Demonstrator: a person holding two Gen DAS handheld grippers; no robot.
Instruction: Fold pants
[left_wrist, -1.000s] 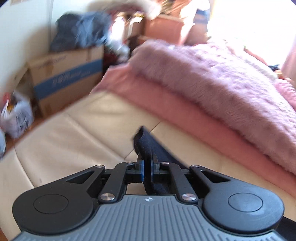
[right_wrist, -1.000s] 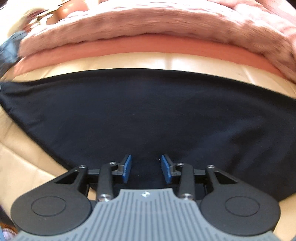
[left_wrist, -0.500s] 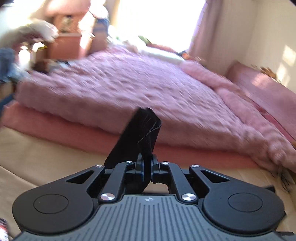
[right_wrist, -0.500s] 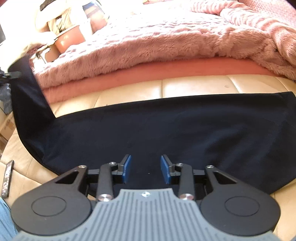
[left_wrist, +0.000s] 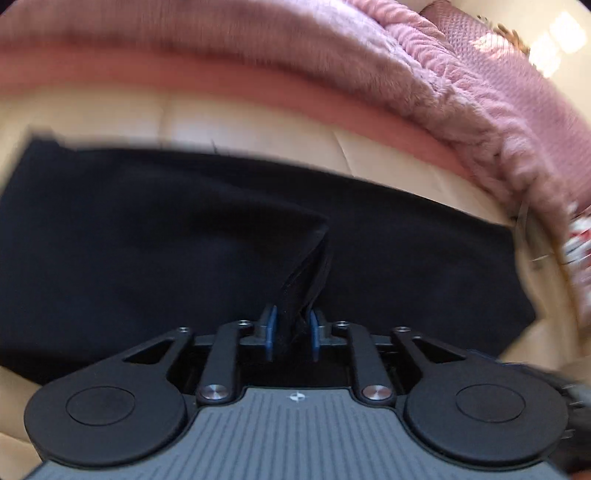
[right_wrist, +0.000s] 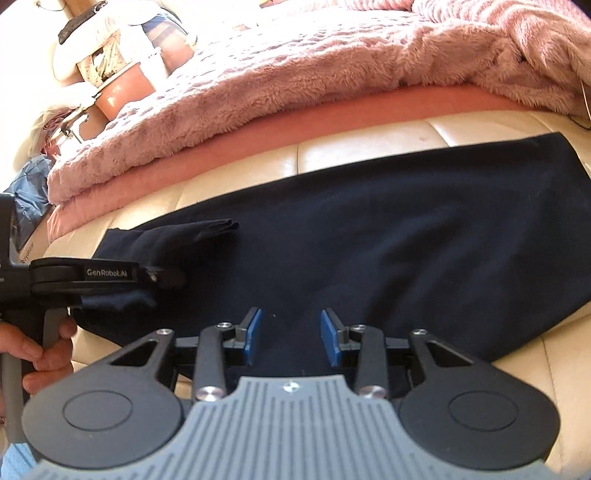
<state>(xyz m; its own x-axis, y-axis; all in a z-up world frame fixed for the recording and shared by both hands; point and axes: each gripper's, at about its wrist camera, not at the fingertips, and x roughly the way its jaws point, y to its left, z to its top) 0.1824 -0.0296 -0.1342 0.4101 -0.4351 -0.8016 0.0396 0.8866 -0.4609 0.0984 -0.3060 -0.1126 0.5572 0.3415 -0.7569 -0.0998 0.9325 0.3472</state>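
Dark navy pants (right_wrist: 406, 229) lie flat across the cream cushioned seat (right_wrist: 369, 147). Their left end (right_wrist: 207, 230) is folded back over the rest. My left gripper (left_wrist: 292, 328) points down at the pants (left_wrist: 147, 240), and its jaws are opening. A raised fold of the cloth (left_wrist: 306, 266) still stands between the blue pads, which look slack on it. In the right wrist view the left gripper (right_wrist: 166, 277) comes in from the left, held by a hand (right_wrist: 44, 350). My right gripper (right_wrist: 291, 336) hovers open over the near edge of the pants, gripping nothing.
A fluffy pink blanket (right_wrist: 295, 74) over a pink sheet (right_wrist: 258, 136) runs along the far side of the seat. Boxes and clutter (right_wrist: 118, 85) stand at the far left. Bare cream cushion (right_wrist: 535, 354) shows to the right of the pants.
The left gripper has swung across and down with the pant end, laying it over the spread pants, and its jaws have parted. The right gripper has shifted slightly and stays open.
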